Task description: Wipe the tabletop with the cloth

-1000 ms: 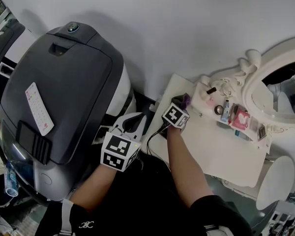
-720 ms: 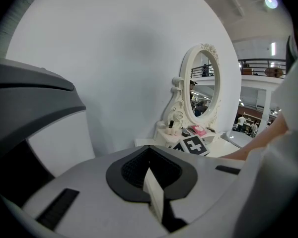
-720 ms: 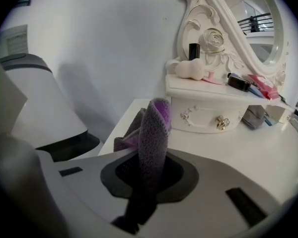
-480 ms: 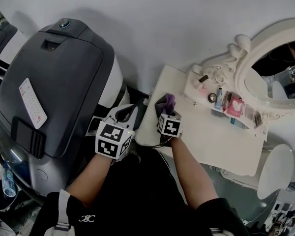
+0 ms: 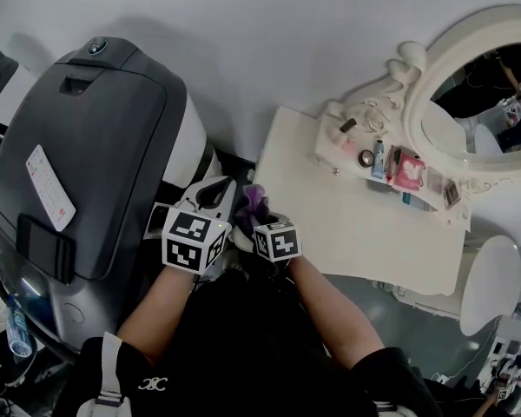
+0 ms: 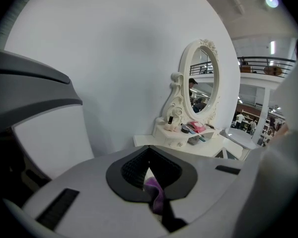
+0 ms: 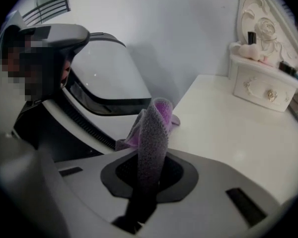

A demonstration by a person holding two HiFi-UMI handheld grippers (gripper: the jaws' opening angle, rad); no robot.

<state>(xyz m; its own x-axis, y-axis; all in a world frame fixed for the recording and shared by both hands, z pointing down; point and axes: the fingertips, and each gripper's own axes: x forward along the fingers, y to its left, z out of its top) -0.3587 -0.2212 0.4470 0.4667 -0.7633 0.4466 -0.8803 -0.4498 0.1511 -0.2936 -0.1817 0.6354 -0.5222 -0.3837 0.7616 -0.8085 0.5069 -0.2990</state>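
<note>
The right tool point(image 7: 150, 171) is clamped shut on the purple cloth point(image 7: 154, 128), which stands up from between its jaws in a folded roll. The cloth's loose end lies at the left edge of the white counter point(image 7: 238, 133), by the near corner, beside a large grey machine point(image 5: 78, 146).

The left tool point(image 6: 149, 155) hovers just beside the right one, off the counter's edge. Its jaws are drawn together at the tips, and a scrap of purple cloth shows in the narrow slit below them. Whether it touches that scrap cannot be told.
</note>
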